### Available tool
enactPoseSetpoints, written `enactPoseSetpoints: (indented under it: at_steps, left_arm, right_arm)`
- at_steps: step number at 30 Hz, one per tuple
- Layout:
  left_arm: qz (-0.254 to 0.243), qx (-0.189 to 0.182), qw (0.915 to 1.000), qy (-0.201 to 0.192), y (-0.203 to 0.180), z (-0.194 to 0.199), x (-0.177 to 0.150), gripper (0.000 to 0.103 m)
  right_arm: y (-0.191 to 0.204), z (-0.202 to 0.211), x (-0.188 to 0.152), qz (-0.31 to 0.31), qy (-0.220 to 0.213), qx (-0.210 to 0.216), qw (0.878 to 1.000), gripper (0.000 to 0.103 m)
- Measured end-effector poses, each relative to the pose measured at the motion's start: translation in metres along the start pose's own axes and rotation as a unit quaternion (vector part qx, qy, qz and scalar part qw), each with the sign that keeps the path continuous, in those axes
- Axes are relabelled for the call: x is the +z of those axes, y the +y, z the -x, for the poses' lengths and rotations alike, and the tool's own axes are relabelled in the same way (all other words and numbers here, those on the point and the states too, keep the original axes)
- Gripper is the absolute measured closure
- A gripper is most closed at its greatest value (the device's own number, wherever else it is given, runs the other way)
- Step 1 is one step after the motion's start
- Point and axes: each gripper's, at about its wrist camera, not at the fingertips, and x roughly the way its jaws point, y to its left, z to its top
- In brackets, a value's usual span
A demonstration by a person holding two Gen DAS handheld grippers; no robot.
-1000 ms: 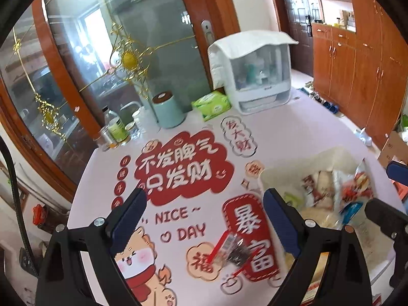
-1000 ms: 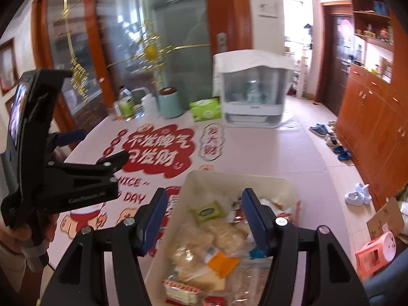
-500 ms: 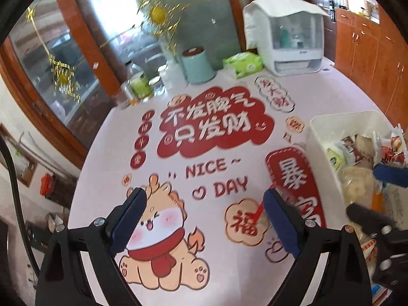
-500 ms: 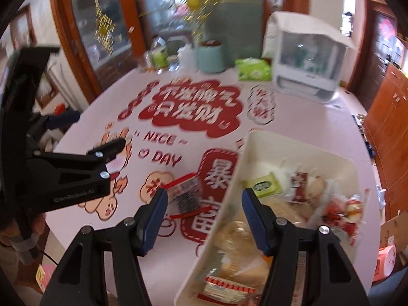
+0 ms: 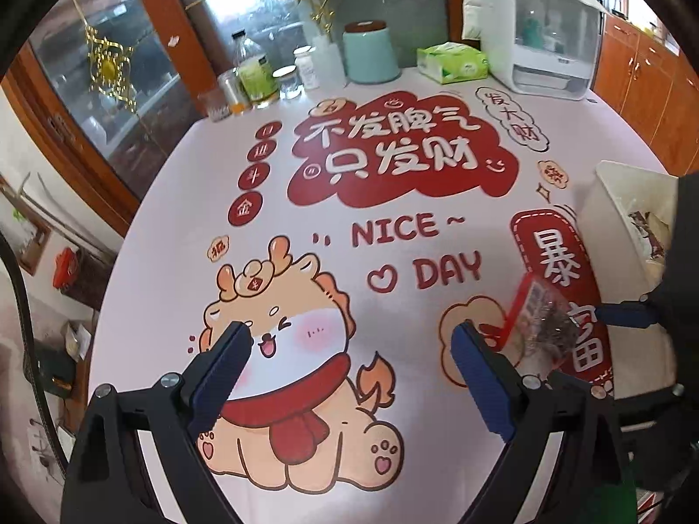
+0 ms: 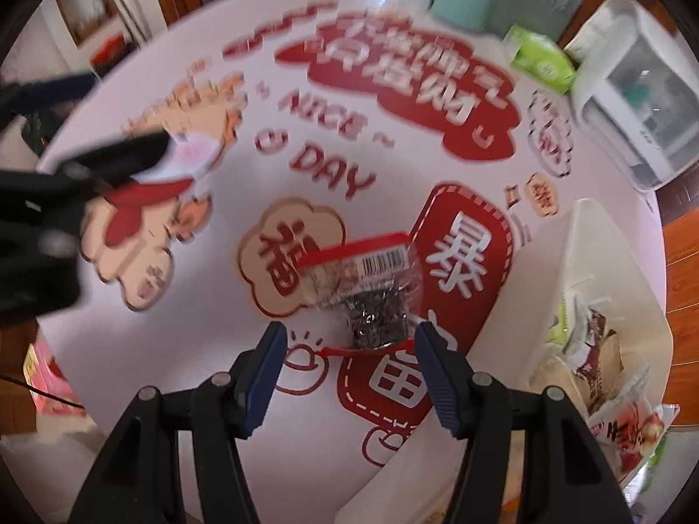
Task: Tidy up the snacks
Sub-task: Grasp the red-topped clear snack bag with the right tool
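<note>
Right gripper gaping over snack bag; bin beside.

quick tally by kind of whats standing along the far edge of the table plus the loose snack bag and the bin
Snack bag loose on the table: 1
White bin of snacks: 1
Mint canister: 1
Green tissue pack: 1
White countertop cabinet: 1
Bottles and jars: about 6, partly overlapping, so not exact
Total: about 11
</note>
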Motion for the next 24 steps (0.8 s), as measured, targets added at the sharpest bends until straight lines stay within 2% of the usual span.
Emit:
enactPoseSetpoints:
  at_steps: [7,16,21,24]
  left_arm:
    - [0.013,-0.007,0.9998,0.016,0.016,-0.02,-0.003,0.011]
    - [0.028,-0.009,0.9986,0.043,0.028,-0.049,-0.005,0.011]
    - [0.032,-0.012,0.998,0.053,0.027,-0.059,-0.005,0.011]
    - [0.037,-0.018,0.9975,0.057,0.026,-0.062,-0.005,0.011]
  right_arm:
    - [-0.003,-0.04,0.012,-0.002,0.072,-0.015,0.997,0.042]
    - [-0.008,-0.055,0.021,0.025,0.098,-0.034,0.994,0.037]
    - [-0.013,-0.064,0.031,0.054,0.123,-0.012,0.991,0.03]
    - [-0.019,-0.071,0.038,0.083,0.15,0.009,0.985,0.031]
